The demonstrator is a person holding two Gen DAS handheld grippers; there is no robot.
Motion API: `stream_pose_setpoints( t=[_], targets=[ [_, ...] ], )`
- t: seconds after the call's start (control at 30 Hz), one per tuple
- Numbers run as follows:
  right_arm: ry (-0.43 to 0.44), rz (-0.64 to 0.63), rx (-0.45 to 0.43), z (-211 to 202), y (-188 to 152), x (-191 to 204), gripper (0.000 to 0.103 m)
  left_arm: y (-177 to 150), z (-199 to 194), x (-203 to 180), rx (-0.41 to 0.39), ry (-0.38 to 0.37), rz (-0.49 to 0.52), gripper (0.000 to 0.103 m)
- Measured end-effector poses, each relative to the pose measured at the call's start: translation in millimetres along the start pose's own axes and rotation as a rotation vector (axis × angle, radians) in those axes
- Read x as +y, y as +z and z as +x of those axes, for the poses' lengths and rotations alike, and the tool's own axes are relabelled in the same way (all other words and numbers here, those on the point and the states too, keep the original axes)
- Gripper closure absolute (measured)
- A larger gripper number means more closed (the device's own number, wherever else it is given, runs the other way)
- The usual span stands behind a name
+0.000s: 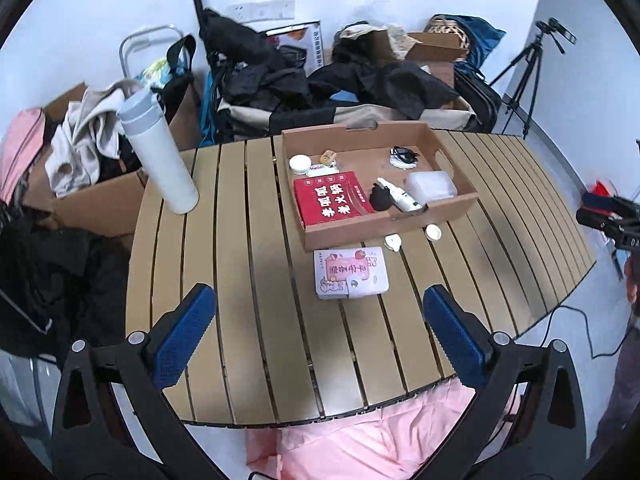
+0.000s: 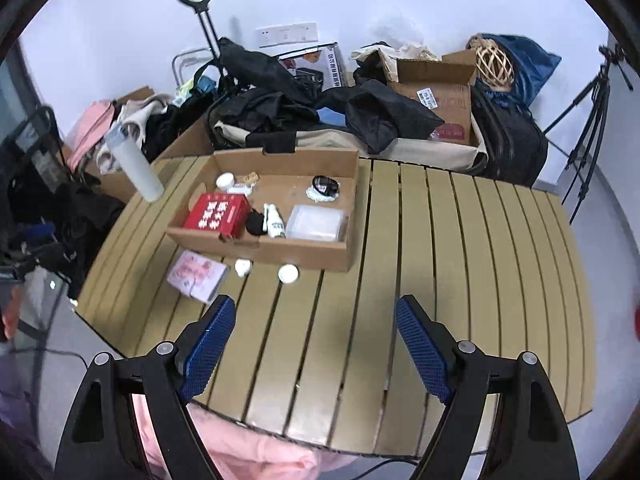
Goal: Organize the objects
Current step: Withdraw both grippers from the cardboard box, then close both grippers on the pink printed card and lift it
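Note:
A shallow cardboard tray (image 1: pixel 452 205) (image 2: pixel 304 254) stands on the slatted table. It holds a red box (image 1: pixel 332 200) (image 2: pixel 218 213), a white spray bottle (image 1: pixel 398 195) (image 2: pixel 274 222), a clear plastic case (image 1: pixel 432 186) (image 2: pixel 316 223), a white jar (image 1: pixel 300 163) (image 2: pixel 225 181) and small items. In front of the tray lie a pink tissue pack (image 1: pixel 350 273) (image 2: pixel 196 276) and two small white caps (image 1: pixel 433 232) (image 2: pixel 288 274). A white bottle (image 1: pixel 158 152) (image 2: pixel 134 168) stands at the table's left. My left gripper (image 1: pixel 316 336) and right gripper (image 2: pixel 316 344) are open and empty, above the table's near edge.
Behind the table are piled black clothes (image 1: pixel 272 76), cardboard boxes (image 2: pixel 436 100) and bags. A box of clothes (image 1: pixel 88 148) stands at the left. A tripod (image 1: pixel 528 76) stands at the right. Pink fabric (image 1: pixel 360 440) lies below the near table edge.

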State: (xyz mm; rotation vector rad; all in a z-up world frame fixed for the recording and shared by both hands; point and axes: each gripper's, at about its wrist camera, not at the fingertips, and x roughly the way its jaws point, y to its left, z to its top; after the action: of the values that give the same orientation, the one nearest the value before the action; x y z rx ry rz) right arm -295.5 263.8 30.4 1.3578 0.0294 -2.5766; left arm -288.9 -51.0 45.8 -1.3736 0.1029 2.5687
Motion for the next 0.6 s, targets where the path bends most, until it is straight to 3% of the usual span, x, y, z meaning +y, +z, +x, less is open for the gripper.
stream_pose_setpoints(
  t=[0.17, 0.33, 0.47, 0.53, 0.6],
  targets=[
    [0.002, 0.007, -0.023, -5, -13, 7, 0.018, -20, -4, 6, -0.024, 0.032, -0.032, 0.0],
    [-0.052, -0.016, -0.044, 0, -63, 32, 0.018, -82, 2, 5, -0.042, 0.201, -0.079, 0.0],
    [0.045, -0.029, 0.012, 20, -116, 61, 0.018, -140, 9, -3, -0.032, 0.158, -0.099, 0.0],
    [0.107, -0.025, 0.054, 36, -130, 73, 0.018, -150, 23, -5, 0.018, 0.155, -0.11, 0.0],
    [0.16, -0.026, 0.087, 57, -137, 86, 0.019, -150, 38, -7, 0.045, 0.102, -0.109, 0.0]
  ],
)
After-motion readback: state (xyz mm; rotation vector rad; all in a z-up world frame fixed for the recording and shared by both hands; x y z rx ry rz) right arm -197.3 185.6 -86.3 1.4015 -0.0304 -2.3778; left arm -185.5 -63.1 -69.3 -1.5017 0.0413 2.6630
